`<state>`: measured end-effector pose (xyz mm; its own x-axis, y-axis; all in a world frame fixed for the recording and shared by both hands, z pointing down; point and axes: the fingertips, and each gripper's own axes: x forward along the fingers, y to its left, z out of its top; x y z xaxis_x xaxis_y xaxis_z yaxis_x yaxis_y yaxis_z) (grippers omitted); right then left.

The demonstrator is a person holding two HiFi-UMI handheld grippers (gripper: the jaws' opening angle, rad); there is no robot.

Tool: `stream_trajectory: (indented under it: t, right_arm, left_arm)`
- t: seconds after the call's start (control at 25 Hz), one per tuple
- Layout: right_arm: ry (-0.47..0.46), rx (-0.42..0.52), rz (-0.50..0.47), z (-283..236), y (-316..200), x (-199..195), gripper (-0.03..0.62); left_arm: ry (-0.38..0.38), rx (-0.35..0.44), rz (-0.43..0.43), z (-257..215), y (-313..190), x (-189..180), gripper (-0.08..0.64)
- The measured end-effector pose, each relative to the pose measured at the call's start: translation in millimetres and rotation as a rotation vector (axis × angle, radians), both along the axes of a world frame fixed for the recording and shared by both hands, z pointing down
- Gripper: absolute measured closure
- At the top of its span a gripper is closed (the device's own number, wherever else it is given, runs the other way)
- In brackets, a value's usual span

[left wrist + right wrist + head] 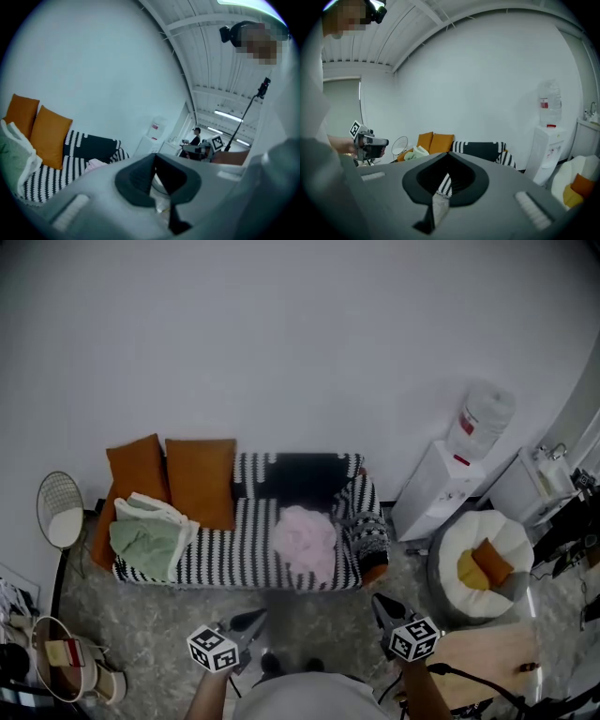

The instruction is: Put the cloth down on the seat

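While the head view looks down, the pink cloth (305,540) lies on the striped sofa seat (234,545), well apart from the left gripper (251,620) and right gripper (380,607). Left gripper view: jaws closed together, nothing between them. Right gripper view: jaws likewise closed, empty.

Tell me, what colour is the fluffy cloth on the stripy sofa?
The cloth is pale pink, clearest in the head view.
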<state>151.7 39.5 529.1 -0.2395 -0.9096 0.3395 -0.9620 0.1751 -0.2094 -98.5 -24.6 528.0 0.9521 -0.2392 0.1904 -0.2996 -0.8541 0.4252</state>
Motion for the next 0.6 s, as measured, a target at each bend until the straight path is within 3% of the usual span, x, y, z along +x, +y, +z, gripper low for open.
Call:
stream_trajectory:
  t: [0.6]
  right_arm:
    - [-0.012, -0.005, -0.014, 4, -10, 12, 0.589]
  left_arm:
    - [-0.020, 0.004, -0.016, 0, 0, 13, 0.561]
